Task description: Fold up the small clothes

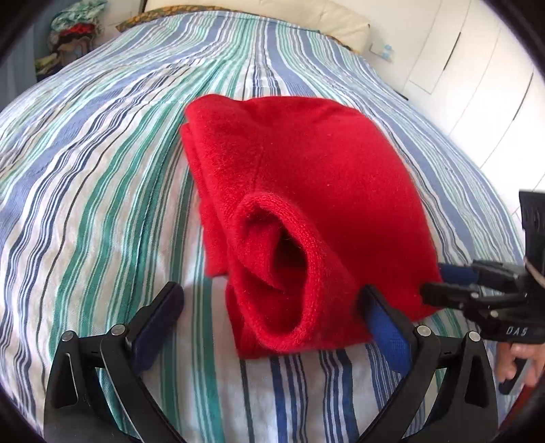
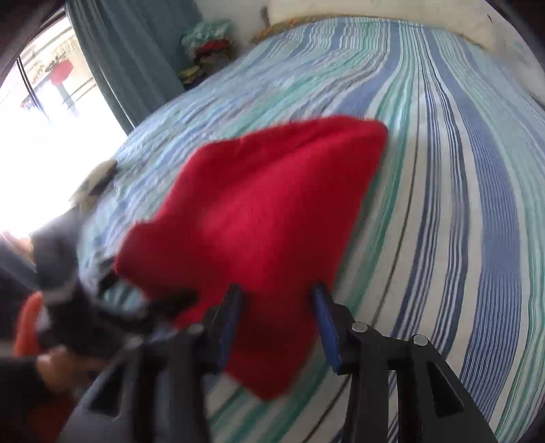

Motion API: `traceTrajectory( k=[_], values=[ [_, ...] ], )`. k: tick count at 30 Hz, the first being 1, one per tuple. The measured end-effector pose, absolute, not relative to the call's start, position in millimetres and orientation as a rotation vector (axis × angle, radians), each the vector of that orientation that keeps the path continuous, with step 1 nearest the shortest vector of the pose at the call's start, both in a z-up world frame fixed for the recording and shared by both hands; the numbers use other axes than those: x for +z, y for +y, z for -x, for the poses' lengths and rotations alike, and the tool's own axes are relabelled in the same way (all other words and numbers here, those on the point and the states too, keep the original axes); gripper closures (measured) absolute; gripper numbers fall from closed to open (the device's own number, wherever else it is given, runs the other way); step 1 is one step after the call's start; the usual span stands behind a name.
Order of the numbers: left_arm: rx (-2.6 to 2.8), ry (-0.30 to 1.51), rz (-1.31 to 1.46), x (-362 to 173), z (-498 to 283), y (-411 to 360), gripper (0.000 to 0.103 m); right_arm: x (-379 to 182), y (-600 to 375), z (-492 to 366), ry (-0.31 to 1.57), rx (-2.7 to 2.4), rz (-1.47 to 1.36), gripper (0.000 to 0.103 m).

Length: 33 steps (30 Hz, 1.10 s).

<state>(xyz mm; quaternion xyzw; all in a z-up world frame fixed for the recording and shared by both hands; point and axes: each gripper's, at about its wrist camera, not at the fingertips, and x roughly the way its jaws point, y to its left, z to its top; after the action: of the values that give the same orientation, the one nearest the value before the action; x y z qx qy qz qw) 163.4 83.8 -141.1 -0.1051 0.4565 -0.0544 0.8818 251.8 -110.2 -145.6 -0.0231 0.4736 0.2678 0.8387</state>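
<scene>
A red knitted garment [image 1: 299, 191] lies folded in a thick bundle on the striped bedspread [image 1: 102, 170], with a ribbed cuff opening [image 1: 282, 259] facing me. My left gripper [image 1: 272, 300] is open, its blue-padded jaws standing on either side of the garment's near edge. My right gripper [image 2: 277, 300] is open, its jaws straddling the near corner of the red garment [image 2: 265, 204]; it also shows in the left wrist view [image 1: 439, 283] at the garment's right edge. The right wrist view is blurred.
A pile of clothes [image 1: 75, 34] stands beyond the bed's far left corner, near a curtain [image 2: 136, 61] and bright window. A cream pillow [image 1: 306, 17] lies at the head. White cupboard doors [image 1: 477, 85] run along the right.
</scene>
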Motion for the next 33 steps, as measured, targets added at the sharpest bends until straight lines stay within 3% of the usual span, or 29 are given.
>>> traceTrajectory(
  k=[2,4,6,8,12,14,16,17,18,19,20,22,26,31,32,33],
  values=[
    [-0.121,0.958,0.275,-128,-145,95,0.002,-159,-132,-228,1.027,0.553,-0.024,0.059],
    [-0.150,0.897,0.401,-112,-131,115,0.001,-149,-149,-215,1.001,0.523,-0.066,0.050],
    [-0.155,0.847,0.500,-100,-137,132,0.001,-130,-158,-211,0.931,0.505,-0.085,0.026],
    [-0.118,0.842,0.534,-96,-160,146,0.001,-112,-164,-219,0.866,0.509,-0.135,0.017],
    [-0.062,0.957,0.530,-124,-219,157,0.001,-103,-159,-273,0.878,0.539,-0.266,0.016],
    [-0.052,1.032,0.550,-147,-234,158,0.001,-120,-155,-301,0.925,0.523,-0.371,0.016],
    [-0.042,0.995,0.526,-144,-237,150,0.002,-148,-150,-324,1.014,0.535,-0.507,0.016],
    [-0.067,0.990,0.523,-142,-240,144,0.004,-164,-145,-330,1.052,0.522,-0.561,0.019],
    [-0.086,0.998,0.507,-139,-242,135,0.025,-173,-139,-331,1.056,0.511,-0.587,0.031],
    [-0.118,1.016,0.485,-138,-246,126,0.080,-173,-130,-327,1.027,0.511,-0.577,0.043],
    [-0.122,1.047,0.453,-137,-257,118,0.079,-171,-120,-326,1.025,0.497,-0.536,0.061],
    [-0.099,1.019,0.391,-118,-253,109,0.081,-157,-101,-322,1.022,0.425,-0.410,0.067],
    [-0.116,0.912,0.360,-74,-247,105,0.081,-99,-67,-304,0.886,0.381,-0.101,0.069],
    [-0.133,0.812,0.325,-34,-254,99,0.080,-40,-68,-299,0.730,0.387,-0.057,0.069],
    [-0.129,0.813,0.309,-35,-260,96,0.078,-34,-71,-301,0.721,0.388,-0.069,0.069],
    [-0.121,0.834,0.293,-41,-265,93,0.070,-32,-73,-307,0.723,0.387,-0.085,0.068]
  ],
)
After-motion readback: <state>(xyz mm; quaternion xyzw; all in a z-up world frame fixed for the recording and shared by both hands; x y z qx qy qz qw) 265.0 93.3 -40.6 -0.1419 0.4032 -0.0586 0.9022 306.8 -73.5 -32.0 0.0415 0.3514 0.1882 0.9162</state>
